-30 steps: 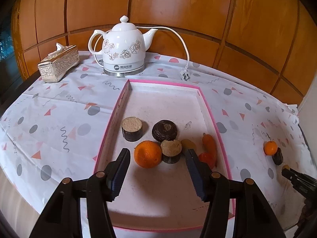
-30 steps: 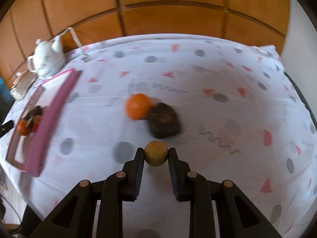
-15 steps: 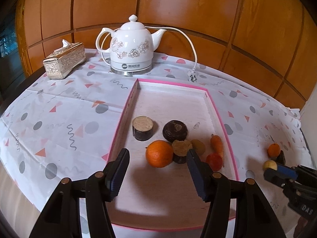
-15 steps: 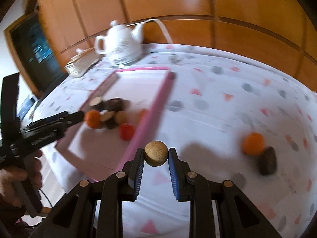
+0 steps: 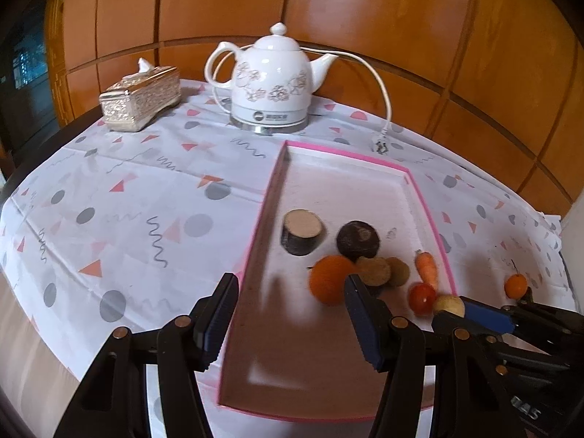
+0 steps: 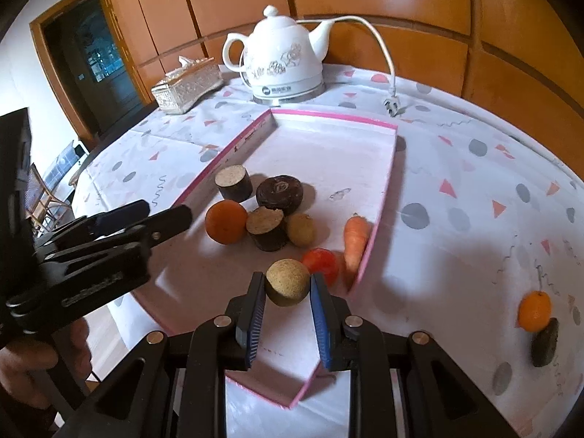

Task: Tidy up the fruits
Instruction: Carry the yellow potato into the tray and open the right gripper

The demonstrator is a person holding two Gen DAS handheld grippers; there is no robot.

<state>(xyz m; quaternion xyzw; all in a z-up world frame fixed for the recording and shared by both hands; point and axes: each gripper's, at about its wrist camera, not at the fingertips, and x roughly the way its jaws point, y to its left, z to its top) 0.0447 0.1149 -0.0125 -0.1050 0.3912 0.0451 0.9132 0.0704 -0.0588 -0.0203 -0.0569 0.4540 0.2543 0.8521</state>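
My right gripper (image 6: 286, 304) is shut on a tan round fruit (image 6: 287, 282) and holds it over the near end of the pink-rimmed tray (image 6: 379, 197); the fruit also shows in the left wrist view (image 5: 449, 304). In the tray lie an orange (image 6: 225, 221), a carrot (image 6: 354, 239), a red tomato (image 6: 321, 261), a brownish fruit (image 6: 301, 229) and three dark round pieces (image 6: 279, 193). My left gripper (image 5: 288, 317) is open and empty above the tray's near left part. A small orange (image 6: 534, 310) and a dark fruit (image 6: 544, 343) lie on the cloth at the right.
A white electric kettle (image 5: 272, 84) with its cord and plug (image 5: 379, 142) stands behind the tray. A silver tissue box (image 5: 140, 98) sits at the back left. The patterned tablecloth (image 5: 127, 200) covers the table, with wood panelling behind.
My right gripper carried the tan fruit from the cloth at the right to over the tray's near end. My left gripper drifted left and stayed open.
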